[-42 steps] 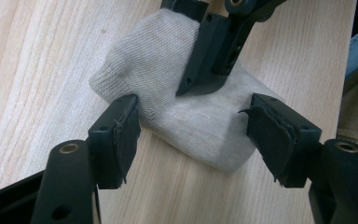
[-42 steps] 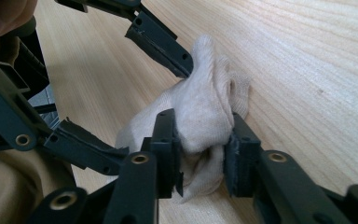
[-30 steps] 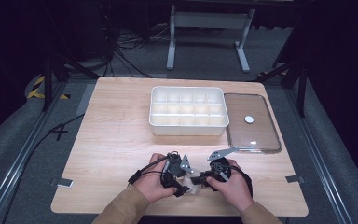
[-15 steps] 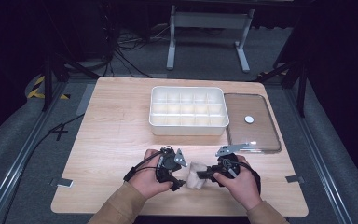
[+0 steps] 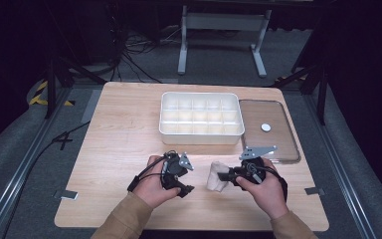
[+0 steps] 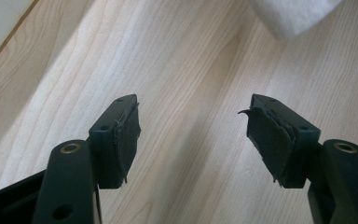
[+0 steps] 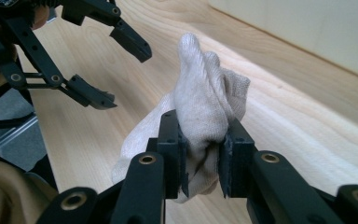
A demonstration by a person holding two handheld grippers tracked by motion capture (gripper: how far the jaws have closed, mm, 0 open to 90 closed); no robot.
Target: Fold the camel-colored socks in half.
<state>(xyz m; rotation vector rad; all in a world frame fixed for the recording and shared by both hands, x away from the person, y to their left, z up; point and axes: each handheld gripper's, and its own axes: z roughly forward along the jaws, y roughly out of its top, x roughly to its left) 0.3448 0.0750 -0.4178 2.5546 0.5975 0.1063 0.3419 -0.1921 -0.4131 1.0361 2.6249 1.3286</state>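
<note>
A crumpled off-white cloth (image 7: 205, 112) is pinched between the jaws of my right gripper (image 7: 204, 154), which is shut on it just above the wooden table. From the high view the cloth (image 5: 218, 176) hangs at the tip of the right gripper (image 5: 227, 175), near the table's front middle. My left gripper (image 5: 186, 177) sits a short way to its left, jaws spread wide and holding nothing. In the left gripper view, the left gripper (image 6: 193, 123) looks down on bare wood, with a corner of the cloth (image 6: 293, 14) at the top right. The left gripper's fingers (image 7: 126, 39) appear open beside the cloth.
A white compartment tray (image 5: 200, 131) stands at the table's centre back. To its right lies a clear flat lid (image 5: 268, 144) with a small white disc (image 5: 265, 127) on it. The table's front edge (image 5: 194, 226) runs just under the person's forearms.
The two grippers have drawn apart. The left one has let go of the cloth and opened, while the right one has moved right with the cloth in its jaws.
</note>
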